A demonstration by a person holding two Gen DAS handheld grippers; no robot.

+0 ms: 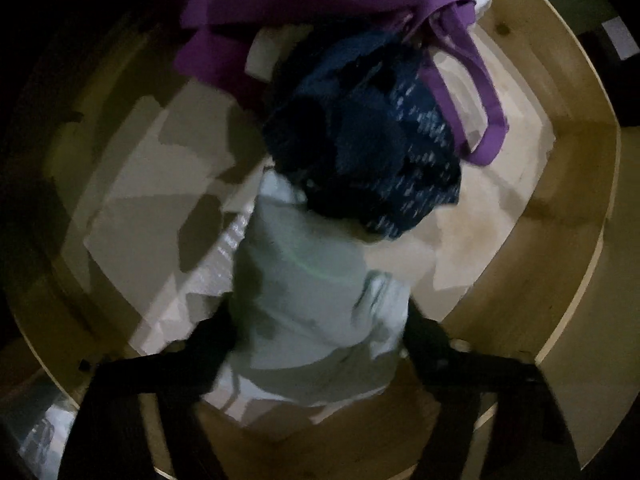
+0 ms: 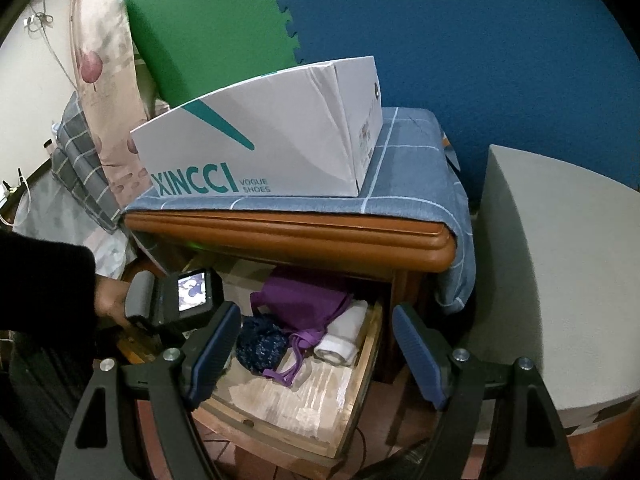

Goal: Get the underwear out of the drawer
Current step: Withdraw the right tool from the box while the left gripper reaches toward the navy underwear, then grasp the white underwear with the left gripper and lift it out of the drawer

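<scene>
The left gripper [image 1: 316,344] points down into the open drawer [image 2: 360,364], its fingers either side of a pale folded garment [image 1: 312,292]; whether they press it I cannot tell. Beyond lie dark blue patterned underwear [image 1: 368,152], a purple garment [image 2: 308,300] and a white roll [image 2: 344,336]. The right gripper [image 2: 316,356] hovers with its fingers apart, empty. A shoebox [image 2: 272,136] tops the nightstand.

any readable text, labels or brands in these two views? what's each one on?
"XINCCI" – large teal letters on the long side of the white shoe box on the nightstand.
"VOGUE SHOES" – small teal letters to the right of it, same side.
Label on the box's end face: too small to read.
Left wrist view: no text visible.
</scene>
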